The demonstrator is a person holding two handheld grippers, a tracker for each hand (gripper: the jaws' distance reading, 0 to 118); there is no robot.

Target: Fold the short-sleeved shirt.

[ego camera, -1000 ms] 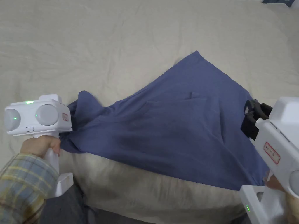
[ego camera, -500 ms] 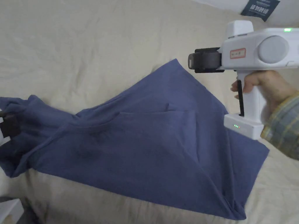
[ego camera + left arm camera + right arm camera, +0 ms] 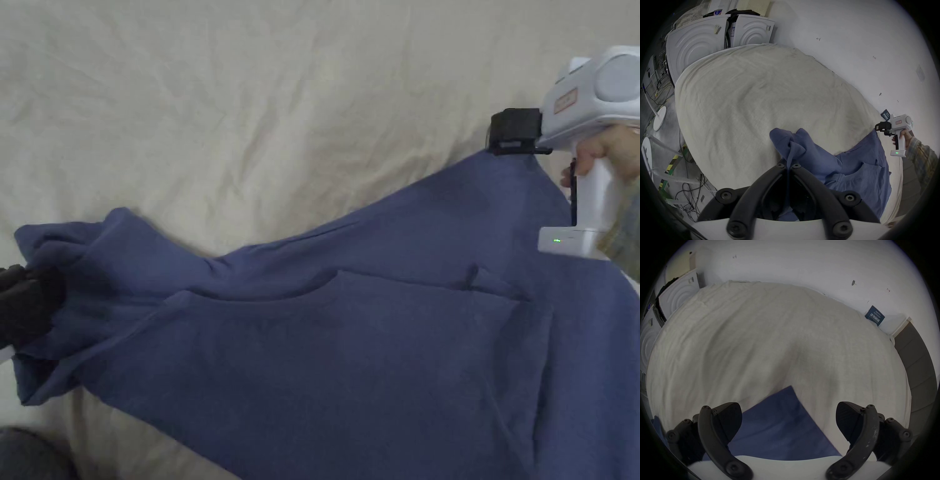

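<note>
Fold barely started, by my read. Blue short-sleeved shirt (image 3: pixel 375 350) lies crumpled and skewed on the cream bedsheet (image 3: pixel 250 94), no clean fold visible. My left gripper (image 3: pixel 788 167) is clenched on bunched fabric at the shirt's 9 o'clock end. Right gripper (image 3: pixel 788 423), jaws spread wide, hovers over the pointed corner at 1 o'clock. Left to do: grab corner, flatten, fold.

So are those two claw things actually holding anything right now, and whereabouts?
The left gripper pinches a bunched end of the blue shirt. The right gripper is open over a far corner, holding nothing.
</note>
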